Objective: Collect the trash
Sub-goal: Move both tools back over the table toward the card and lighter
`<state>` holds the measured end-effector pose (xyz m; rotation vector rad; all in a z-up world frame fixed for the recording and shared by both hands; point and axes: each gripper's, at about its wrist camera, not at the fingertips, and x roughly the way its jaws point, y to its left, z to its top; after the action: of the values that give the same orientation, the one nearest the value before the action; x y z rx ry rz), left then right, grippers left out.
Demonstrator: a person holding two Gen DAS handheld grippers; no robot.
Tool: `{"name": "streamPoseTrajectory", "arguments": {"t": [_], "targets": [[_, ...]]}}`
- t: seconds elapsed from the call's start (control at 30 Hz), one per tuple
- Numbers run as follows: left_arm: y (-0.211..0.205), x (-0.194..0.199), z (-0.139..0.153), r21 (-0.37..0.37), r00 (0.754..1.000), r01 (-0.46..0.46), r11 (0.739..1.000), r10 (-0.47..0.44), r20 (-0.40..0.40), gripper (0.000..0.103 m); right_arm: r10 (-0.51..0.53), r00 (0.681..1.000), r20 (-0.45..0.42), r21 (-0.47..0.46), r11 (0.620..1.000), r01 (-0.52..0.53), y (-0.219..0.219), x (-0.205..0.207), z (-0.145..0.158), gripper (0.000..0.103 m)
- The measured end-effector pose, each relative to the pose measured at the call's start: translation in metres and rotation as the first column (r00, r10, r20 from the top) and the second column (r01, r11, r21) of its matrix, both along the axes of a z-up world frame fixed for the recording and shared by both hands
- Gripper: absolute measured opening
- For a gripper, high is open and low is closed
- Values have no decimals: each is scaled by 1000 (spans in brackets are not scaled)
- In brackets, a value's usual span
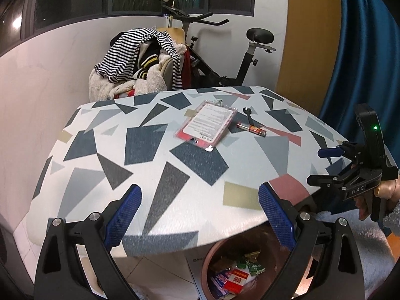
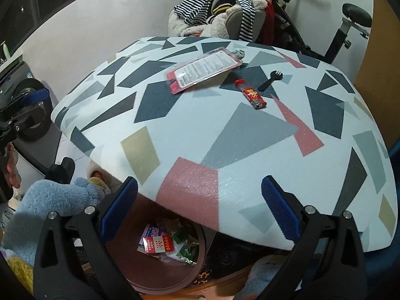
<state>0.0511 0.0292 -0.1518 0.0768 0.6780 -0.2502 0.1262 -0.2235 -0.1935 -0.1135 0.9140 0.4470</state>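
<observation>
On the patterned table [image 1: 155, 155] [image 2: 250, 135] lie a red-edged plastic package with a white label [image 1: 206, 125] [image 2: 203, 71], a small red lighter-like tube [image 1: 251, 128] [image 2: 250, 95] and a black plastic fork [image 1: 248, 115] [image 2: 271, 77]. A brown trash bin [image 1: 207, 270] [image 2: 172, 277] with wrappers inside stands on the floor below the table's near edge. My left gripper [image 1: 200, 215] is open and empty over the near edge. My right gripper [image 2: 198, 212] is open and empty above the bin and table edge; it also shows in the left wrist view [image 1: 322, 165].
A chair piled with striped and fleecy clothes [image 1: 140, 62] [image 2: 220, 10] and an exercise bike [image 1: 225, 57] [image 2: 325, 25] stand behind the table. A blue curtain [image 1: 362, 50] hangs at the right. Blue fluffy fabric [image 2: 50, 205] lies near the bin.
</observation>
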Motion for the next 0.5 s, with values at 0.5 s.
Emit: {"name": "streamPoseTrajectory", "arguments": {"t": [0.5], "targets": [[-5, 50, -2, 30, 1000, 20, 999, -19, -16, 92, -96, 995, -13, 10, 995, 96, -23, 51, -4, 97]]}}
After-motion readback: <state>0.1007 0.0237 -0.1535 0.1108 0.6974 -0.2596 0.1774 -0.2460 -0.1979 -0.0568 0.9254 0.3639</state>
